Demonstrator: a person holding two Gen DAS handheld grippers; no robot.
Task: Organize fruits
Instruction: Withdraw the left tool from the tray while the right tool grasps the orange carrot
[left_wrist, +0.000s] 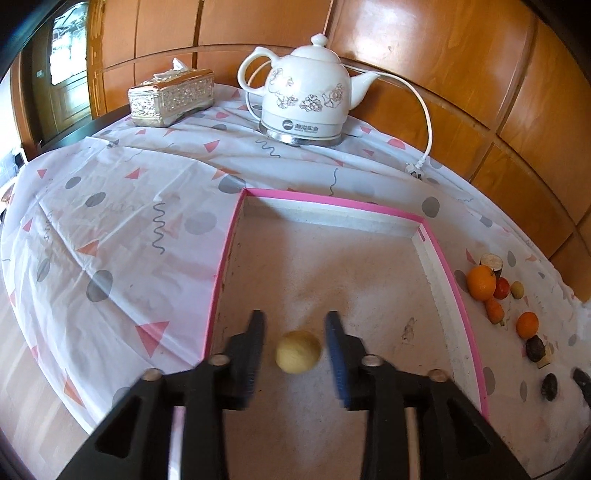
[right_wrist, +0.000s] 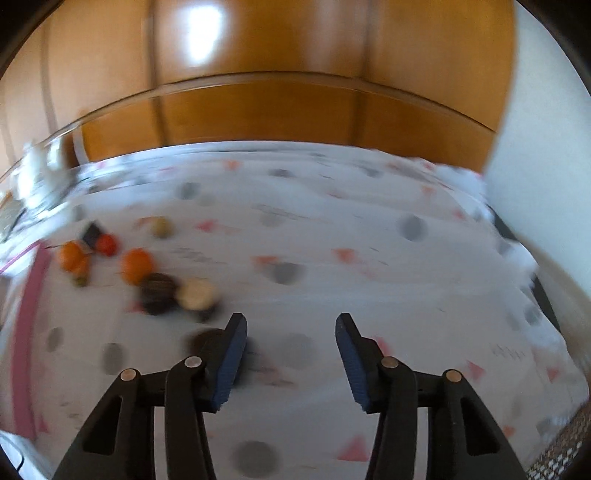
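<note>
Left wrist camera looks steeply down, close above the pink-rimmed tray (left_wrist: 441, 216); right wrist camera (blurred) faces the tablecloth right of it. Both views share the fruit cluster (left_wrist: 481, 282) beside its rim.

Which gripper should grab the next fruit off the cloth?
Right. The right gripper is open and empty beside the fruit pile; the left gripper is over the pink-rimmed tray, straddling the yellow fruit.

Daylight fills both views, bright and soft, with only faint shadows on the surface (left_wrist: 122, 229). The left wrist view is sharp, though its fisheye bends the wood panelling (left_wrist: 443, 55) into curves near the dark corners. The right wrist view is smeared by motion blur: the fruits (right_wrist: 136, 266) lose their outlines, and glare whitens the panelling above them.
</note>
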